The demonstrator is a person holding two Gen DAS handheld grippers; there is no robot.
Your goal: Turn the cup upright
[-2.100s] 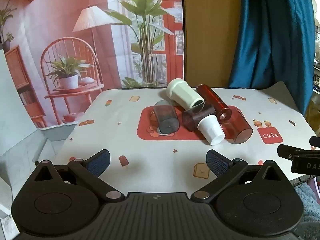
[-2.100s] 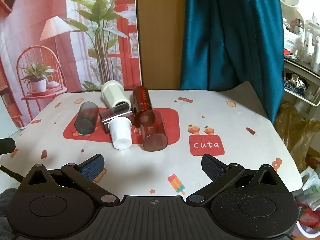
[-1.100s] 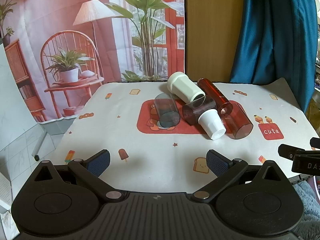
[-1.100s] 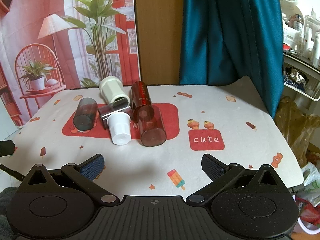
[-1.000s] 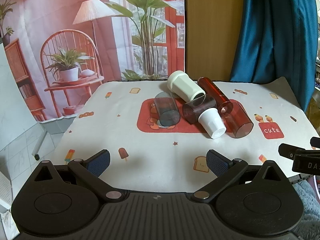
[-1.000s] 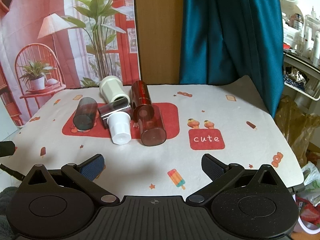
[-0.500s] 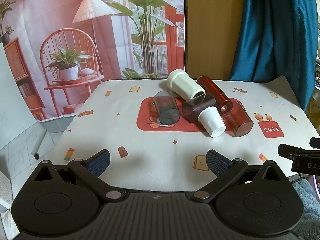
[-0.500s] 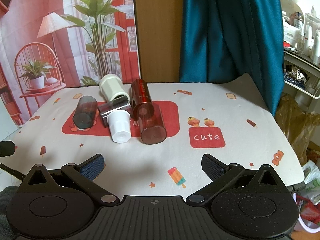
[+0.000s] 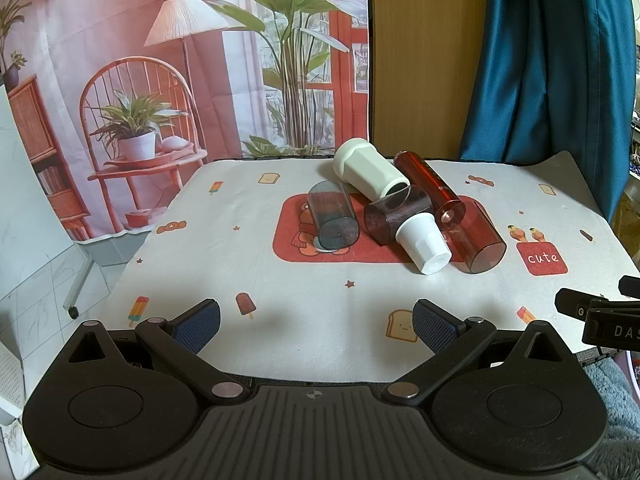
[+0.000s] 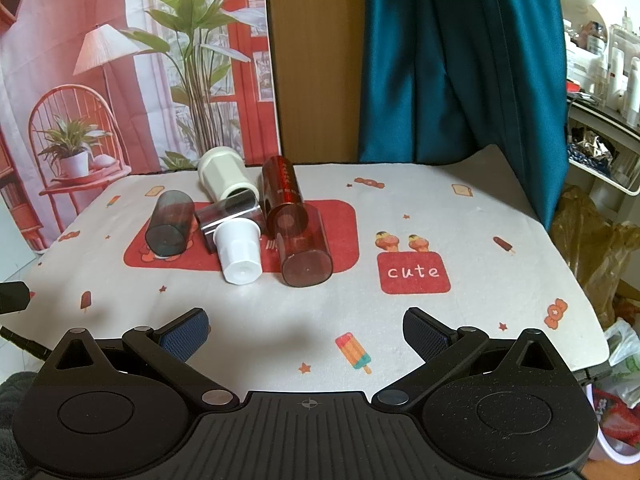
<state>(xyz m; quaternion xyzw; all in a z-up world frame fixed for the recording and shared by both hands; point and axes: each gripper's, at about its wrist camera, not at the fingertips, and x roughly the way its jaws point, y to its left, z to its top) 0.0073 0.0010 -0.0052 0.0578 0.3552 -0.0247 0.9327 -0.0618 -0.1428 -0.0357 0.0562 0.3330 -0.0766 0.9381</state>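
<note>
Several cups lie on their sides in a heap on the red patch of the table mat. A smoky grey cup point(image 9: 334, 216) point(image 10: 170, 224) lies at the left. A small white cup point(image 9: 424, 240) point(image 10: 238, 250) lies with its base toward me. A dark red cup point(image 9: 478, 236) point(image 10: 304, 248) lies right of it. A cream faceted cup point(image 9: 368, 170) point(image 10: 226, 176), a tall red cup point(image 9: 430, 188) point(image 10: 282, 192) and a dark clear cup point(image 9: 394, 212) point(image 10: 228, 210) lie behind. My left gripper point(image 9: 316, 322) and right gripper point(image 10: 306, 330) are open and empty, near the table's front edge.
The white mat point(image 10: 440, 208) with small prints covers the table. A red "cute" patch point(image 10: 414, 272) is right of the cups. A printed backdrop, a wooden panel and a teal curtain point(image 10: 460, 60) stand behind. A shelf and bags are beyond the right edge.
Both grippers have drawn back and risen slightly from the cups. The cups have not moved. Both jaws stay open.
</note>
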